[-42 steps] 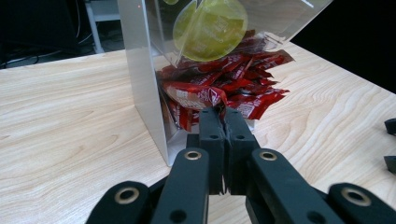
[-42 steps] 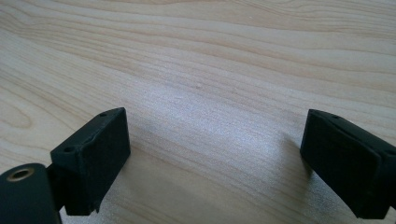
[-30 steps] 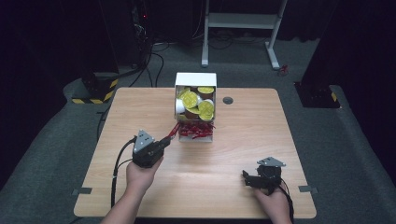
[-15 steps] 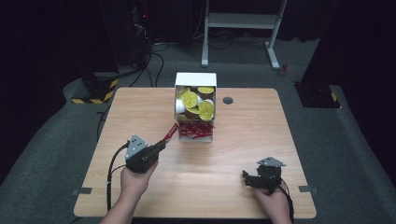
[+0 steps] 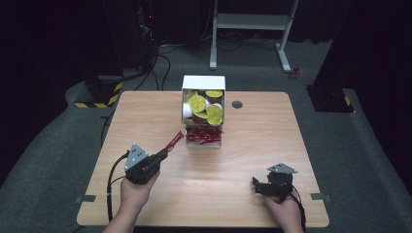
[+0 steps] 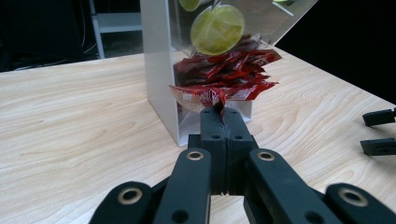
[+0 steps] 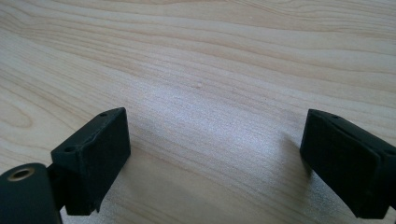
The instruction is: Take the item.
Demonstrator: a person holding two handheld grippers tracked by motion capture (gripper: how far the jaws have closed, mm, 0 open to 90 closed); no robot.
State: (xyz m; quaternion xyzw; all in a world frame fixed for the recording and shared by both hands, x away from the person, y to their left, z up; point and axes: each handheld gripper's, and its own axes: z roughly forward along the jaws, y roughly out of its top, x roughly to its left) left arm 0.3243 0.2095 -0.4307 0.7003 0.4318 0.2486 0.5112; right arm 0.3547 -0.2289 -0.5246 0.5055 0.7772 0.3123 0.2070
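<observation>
Two claws are mine, one in each hand, both low over the wooden bench [image 5: 243, 160]. My left claw [image 5: 165, 152] sits left of centre, its jaws clenched on one red sachet [image 5: 174, 141] that sticks out toward the dispenser box [image 5: 203, 83]. In the left gripper view the jaws press flat together, and only a thin red edge of that sachet [image 6: 219, 108] shows above their tips; the rest is hidden between them. Just beyond lies the heap of red sachets [image 6: 224, 77] in the box's open bottom slot. They overlap so much that I cannot count them. Above them the box is cut off by the top of the picture, with one yellow-green lid [image 6: 217, 29] showing whole behind the clear front. From the high view I make out about four yellow-lidded cups [image 5: 197, 103] in the upper part, though they are small and crowded. A dark round spot [image 5: 237, 104] marks the bench just right of the box. Farther right, near the bench's front edge and well apart from the box, my right claw [image 5: 256, 185] is released, its jaws spread wide over bare wood with nothing between them.
</observation>
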